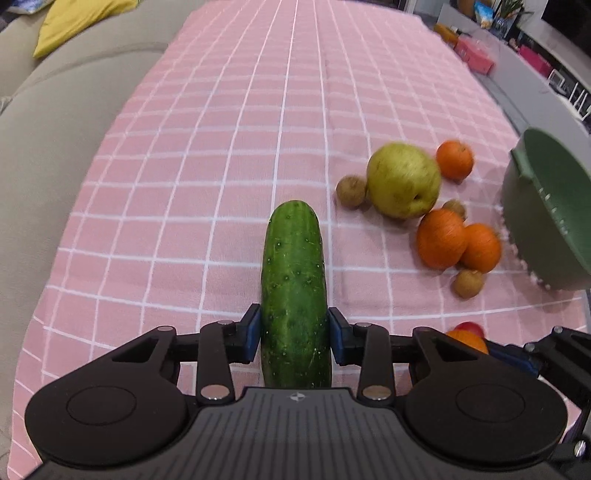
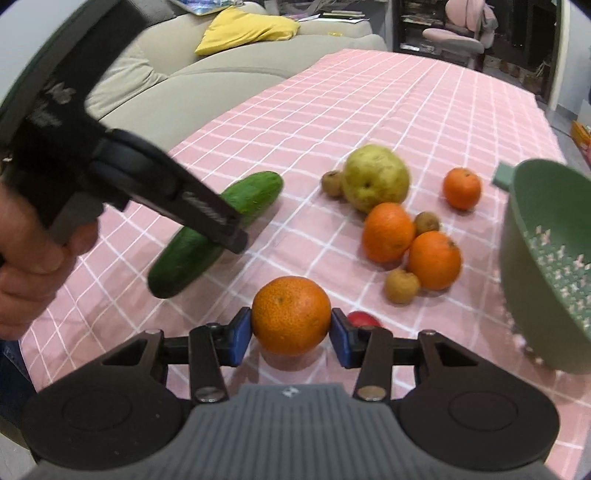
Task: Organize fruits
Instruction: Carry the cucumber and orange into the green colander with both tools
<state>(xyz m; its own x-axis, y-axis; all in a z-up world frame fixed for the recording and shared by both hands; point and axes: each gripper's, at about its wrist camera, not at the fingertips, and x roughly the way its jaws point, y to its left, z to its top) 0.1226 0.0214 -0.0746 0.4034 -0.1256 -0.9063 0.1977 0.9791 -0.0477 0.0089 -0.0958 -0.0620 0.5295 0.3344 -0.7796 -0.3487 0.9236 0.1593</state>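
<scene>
My left gripper [image 1: 294, 334] is shut on a green cucumber [image 1: 294, 291] and holds it above the pink checked cloth [image 1: 221, 147]; the cucumber also shows in the right wrist view [image 2: 255, 194], crossed by the left gripper's fingers [image 2: 207, 214]. My right gripper [image 2: 291, 330] is shut on an orange [image 2: 291, 315], just above the cloth. To the right lie a yellow-green pear [image 2: 375, 181], three more oranges [image 2: 388, 232], several small brown fruits [image 2: 402, 286] and a red fruit [image 2: 364, 318]. A green colander [image 2: 546, 258] stands at the far right, tilted toward me.
A grey sofa [image 2: 177, 96] with a yellow cushion [image 2: 247, 29] runs along the table's left side. Pink boxes [image 1: 474, 55] and clutter sit beyond the far right edge. A pink chair [image 2: 454, 40] stands behind the table.
</scene>
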